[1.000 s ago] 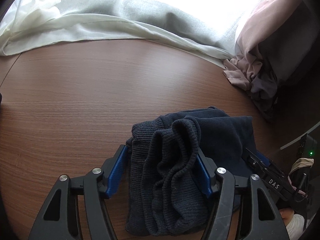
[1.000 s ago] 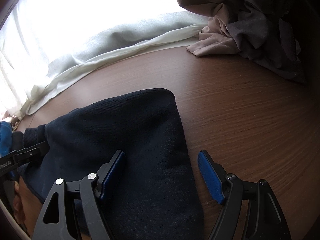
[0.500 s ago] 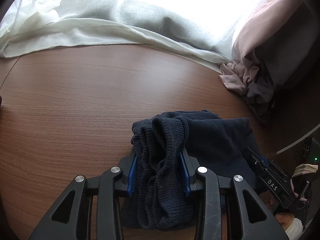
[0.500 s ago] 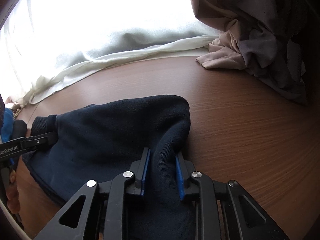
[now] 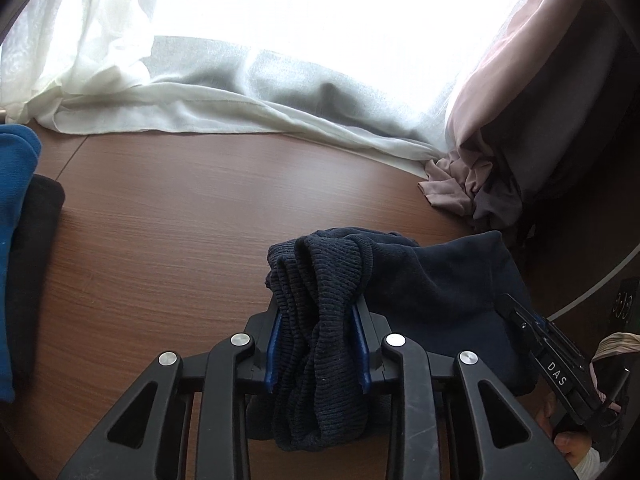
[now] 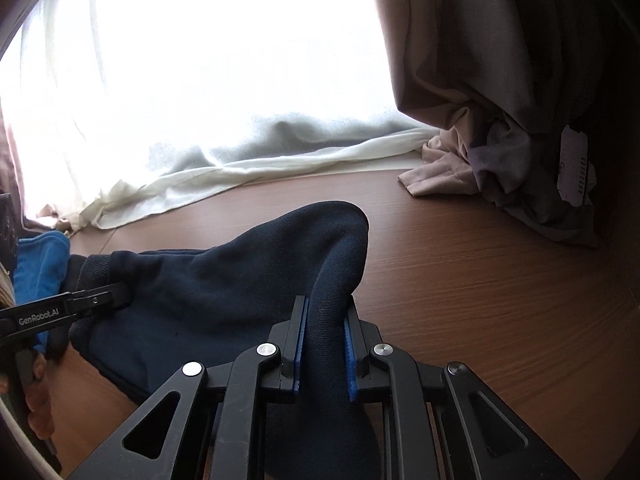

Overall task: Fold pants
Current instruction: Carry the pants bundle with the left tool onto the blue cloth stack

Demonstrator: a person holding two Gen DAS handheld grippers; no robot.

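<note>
The left gripper [image 5: 318, 346] is closed on the ribbed cuff [image 5: 320, 276] of the navy pants [image 5: 432, 280]. Its blue pads [image 5: 274, 344] press the bunched knit from both sides. One second ago these jaws stood wide apart around the cuff; they have just been closing, and now the fabric is squeezed between them.

The right gripper [image 6: 323, 350] is clamped on a smooth fold of the same pants [image 6: 224, 292]. Its jaws have just been closing too; earlier they were spread, with the cloth lying flat under them. Now the fold stands up as a ridge above the wooden table [image 6: 480, 280].

The pants are on the table, on the near side of the white curtain [image 5: 200, 104] that lies along the far edge. Compared with before, the held parts are lifted from the table and more of the table is visible in both views. A blue garment [image 5: 16, 208] now shows at the table's left edge, with a dark cloth [image 5: 38, 240] just beside it. The pink-grey curtain [image 6: 500, 120] hangs at the right end of the white curtain, and its bottom is crumpled on the table.
</note>
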